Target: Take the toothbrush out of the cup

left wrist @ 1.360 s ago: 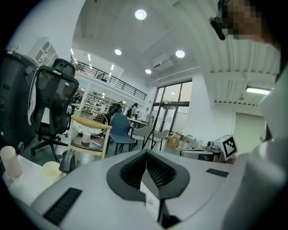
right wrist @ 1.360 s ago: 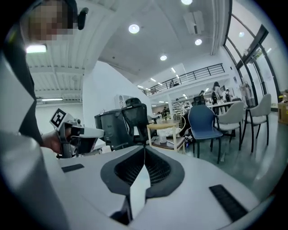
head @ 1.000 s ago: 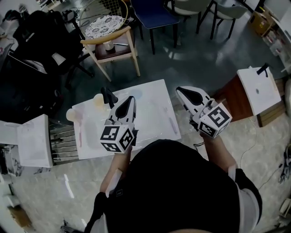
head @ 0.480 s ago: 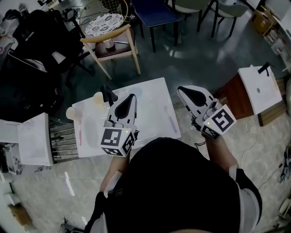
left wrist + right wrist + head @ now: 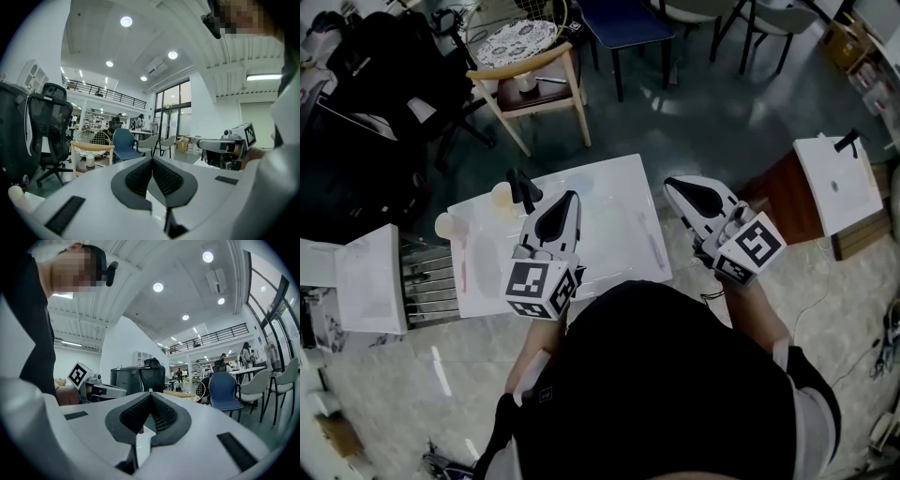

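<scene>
At the table's [image 5: 609, 220] ten o'clock corner stands a pale cup [image 5: 500, 196]. A dark upright piece [image 5: 522, 190] rises just beside it at three o'clock. It is too small to tell whether that is the toothbrush, or whether it sits in the cup. The left gripper [image 5: 569, 202] hovers over the table near the cup's four o'clock, fingers [image 5: 138, 177] pressed together on nothing. The right gripper [image 5: 678, 187] hangs off the table's three o'clock edge, well apart from the cup, fingers [image 5: 133, 416] together too and empty. Only the head view catches the cup. Each gripper view shows its own closed pads and the other gripper across the way. A second cup [image 5: 443, 226] sits at the nine o'clock edge, with a thin pink stick [image 5: 461, 270] lying at its six o'clock. Bare white tabletop runs between the two grippers. Open floor separates the far edge from a wooden chair [image 5: 539, 89] at twelve o'clock.
</scene>
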The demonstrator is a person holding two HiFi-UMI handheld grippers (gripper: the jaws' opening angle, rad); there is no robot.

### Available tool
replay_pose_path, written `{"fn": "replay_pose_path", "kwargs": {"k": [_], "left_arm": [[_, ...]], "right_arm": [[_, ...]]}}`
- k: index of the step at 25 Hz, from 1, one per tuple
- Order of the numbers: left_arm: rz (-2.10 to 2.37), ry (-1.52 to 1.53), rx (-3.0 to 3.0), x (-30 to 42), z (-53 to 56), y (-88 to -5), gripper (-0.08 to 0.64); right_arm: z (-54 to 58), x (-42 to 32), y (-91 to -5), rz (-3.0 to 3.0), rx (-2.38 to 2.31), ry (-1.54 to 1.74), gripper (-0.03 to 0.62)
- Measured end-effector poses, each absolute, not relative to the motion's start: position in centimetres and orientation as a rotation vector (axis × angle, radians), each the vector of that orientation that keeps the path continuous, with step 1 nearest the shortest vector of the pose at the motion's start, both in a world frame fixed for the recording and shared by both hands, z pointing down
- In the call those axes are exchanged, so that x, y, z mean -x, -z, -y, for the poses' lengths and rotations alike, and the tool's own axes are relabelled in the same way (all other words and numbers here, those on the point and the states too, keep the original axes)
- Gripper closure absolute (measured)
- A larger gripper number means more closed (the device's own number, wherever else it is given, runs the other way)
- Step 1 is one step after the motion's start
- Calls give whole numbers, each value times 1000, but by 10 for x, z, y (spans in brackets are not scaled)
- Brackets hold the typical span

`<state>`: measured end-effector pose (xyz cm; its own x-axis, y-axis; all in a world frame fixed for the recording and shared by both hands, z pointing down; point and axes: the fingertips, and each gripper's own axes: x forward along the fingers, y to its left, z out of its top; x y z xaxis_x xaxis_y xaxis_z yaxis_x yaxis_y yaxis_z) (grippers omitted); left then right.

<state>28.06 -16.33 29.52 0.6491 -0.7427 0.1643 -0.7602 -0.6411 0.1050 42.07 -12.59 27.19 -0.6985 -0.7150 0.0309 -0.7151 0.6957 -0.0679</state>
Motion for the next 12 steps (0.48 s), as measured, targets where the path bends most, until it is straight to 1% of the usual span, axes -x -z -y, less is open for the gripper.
{"fn": "replay_pose_path", "kwargs": {"k": [12], "left_arm": [[1221, -172, -2697, -286, 161, -300, 543]], "right_arm": [[124, -423, -281, 2846, -1214, -113, 565]]}}
